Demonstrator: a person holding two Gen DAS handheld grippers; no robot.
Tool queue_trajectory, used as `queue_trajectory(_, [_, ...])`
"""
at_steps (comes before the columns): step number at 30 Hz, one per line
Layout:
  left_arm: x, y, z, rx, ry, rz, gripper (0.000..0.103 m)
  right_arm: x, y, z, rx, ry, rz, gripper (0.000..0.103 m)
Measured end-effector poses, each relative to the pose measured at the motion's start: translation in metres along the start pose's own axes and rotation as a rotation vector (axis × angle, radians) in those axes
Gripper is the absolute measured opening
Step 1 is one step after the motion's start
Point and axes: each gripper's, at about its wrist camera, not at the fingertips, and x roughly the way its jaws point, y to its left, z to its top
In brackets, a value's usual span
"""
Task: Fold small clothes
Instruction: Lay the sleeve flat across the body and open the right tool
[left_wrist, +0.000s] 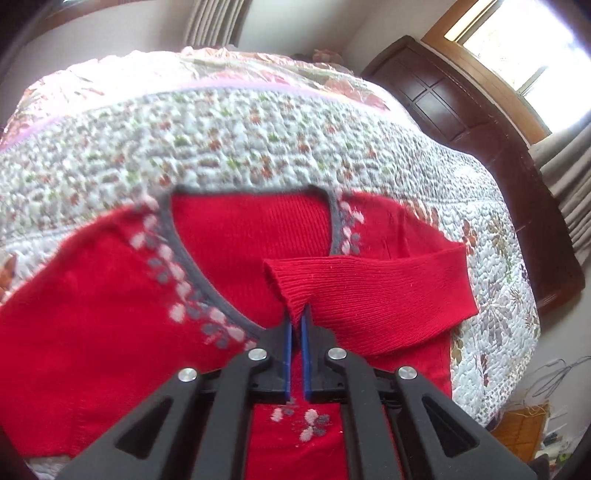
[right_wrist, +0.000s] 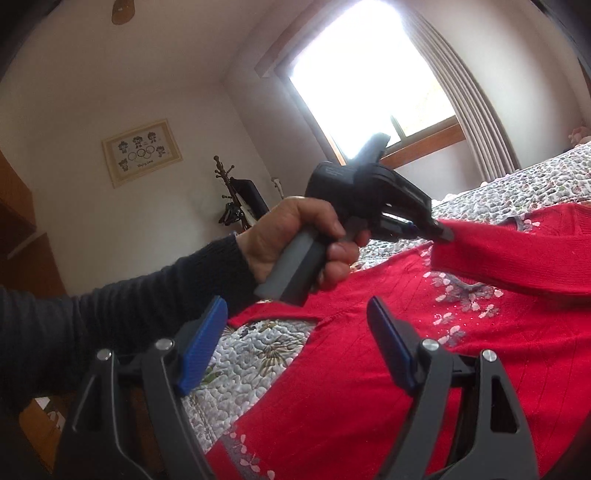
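One red cardigan (left_wrist: 110, 288) lies spread flat on the quilted bedspread (left_wrist: 258, 140), neckline facing away from the left wrist camera. The left gripper (left_wrist: 297, 318) is clamped on the ribbed cuff of the sleeve (left_wrist: 369, 291), which is folded across the cardigan's front. The right gripper (right_wrist: 295, 325) hovers above the cardigan's lower body with its blue pads (right_wrist: 203, 343) wide apart, gripping nothing

Both wrist views (close) share sweater (left_wrist: 110, 295).

My left tool (right_wrist: 441, 232) and hand (right_wrist: 299, 240) hang across the path ahead of my right tool (right_wrist: 299, 332). The quilted bed (left_wrist: 258, 147) beyond the red sweater (left_wrist: 110, 277) lies bare; a dark cabinet (left_wrist: 461, 107) borders its far side.
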Motion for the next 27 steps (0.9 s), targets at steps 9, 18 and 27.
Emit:
queue_trajectory(9, [-0.054, 0.083, 0.004, -0.112, -0.036, 0.126, 0.003, -0.004, -0.009, -0.002, 0.006, 0.004, -0.018, 0.078])
queue_trajectory(18, [-0.057, 0.136, -0.029, -0.208, 0.001, 0.126, 0.003, 0.010, -0.004, -0.010, -0.019, 0.061, -0.013, 0.078])
queue_trajectory(27, [-0.050, 0.157, -0.049, -0.271, 0.014, 0.101, 0.003, 0.012, -0.005, -0.010, -0.019, 0.071, -0.013, 0.078])
